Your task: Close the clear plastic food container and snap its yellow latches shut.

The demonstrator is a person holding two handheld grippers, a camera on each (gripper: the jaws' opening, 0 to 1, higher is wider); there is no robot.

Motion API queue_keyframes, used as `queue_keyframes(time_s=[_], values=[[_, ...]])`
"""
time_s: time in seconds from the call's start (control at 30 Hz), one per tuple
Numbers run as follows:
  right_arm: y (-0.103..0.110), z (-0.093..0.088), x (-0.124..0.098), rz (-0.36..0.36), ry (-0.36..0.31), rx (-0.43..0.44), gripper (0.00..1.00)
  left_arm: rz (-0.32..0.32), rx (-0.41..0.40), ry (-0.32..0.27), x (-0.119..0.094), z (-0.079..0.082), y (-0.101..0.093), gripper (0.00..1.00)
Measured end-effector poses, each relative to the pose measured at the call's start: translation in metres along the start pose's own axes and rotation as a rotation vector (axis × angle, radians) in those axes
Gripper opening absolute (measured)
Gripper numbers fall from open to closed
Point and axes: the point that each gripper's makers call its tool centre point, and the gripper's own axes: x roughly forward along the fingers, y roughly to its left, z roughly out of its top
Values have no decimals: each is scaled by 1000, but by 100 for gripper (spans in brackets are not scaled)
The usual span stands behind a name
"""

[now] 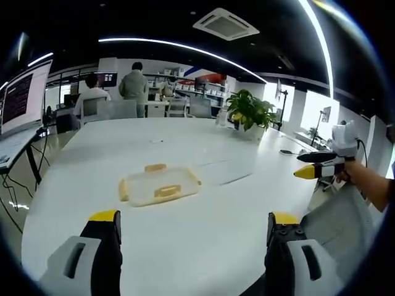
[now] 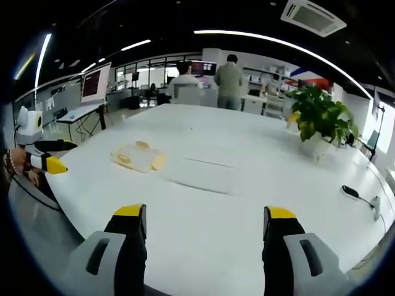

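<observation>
a: can you see the latches well?

b: not really. the clear food container (image 1: pixel 159 184) is small and far, so its yellow latches (image 1: pixel 166 191) are just little yellow spots. i can't tell if they are snapped.

a: where is it from the left claw (image 1: pixel 194 229)?

b: ahead of it on the white table (image 1: pixel 185 246), well apart, a bit toward the left jaw. that claw is wide open and holds nothing.

a: and the right claw (image 2: pixel 205 224)?

b: open too, holding nothing. the container (image 2: pixel 138 156) lies far ahead, off to its left. this view also shows a potted plant (image 2: pixel 321 120) and two people (image 2: pixel 229 81) at the far end.
</observation>
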Motion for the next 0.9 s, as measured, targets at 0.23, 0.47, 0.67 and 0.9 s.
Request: queue_keyframes(time_s=[0.23, 0.47, 0.67, 0.9], values=[[0, -3, 1, 3, 15, 2, 75, -5, 2, 16, 1, -3, -1, 96], [1, -5, 0, 7, 22, 11, 75, -5, 1, 13, 1, -3, -1, 96], [0, -6, 1, 7, 31, 24, 76, -10, -11, 24, 1, -5, -2, 98], [3, -8, 2, 16, 48, 4, 76, -10, -21, 8, 0, -1, 0, 97]])
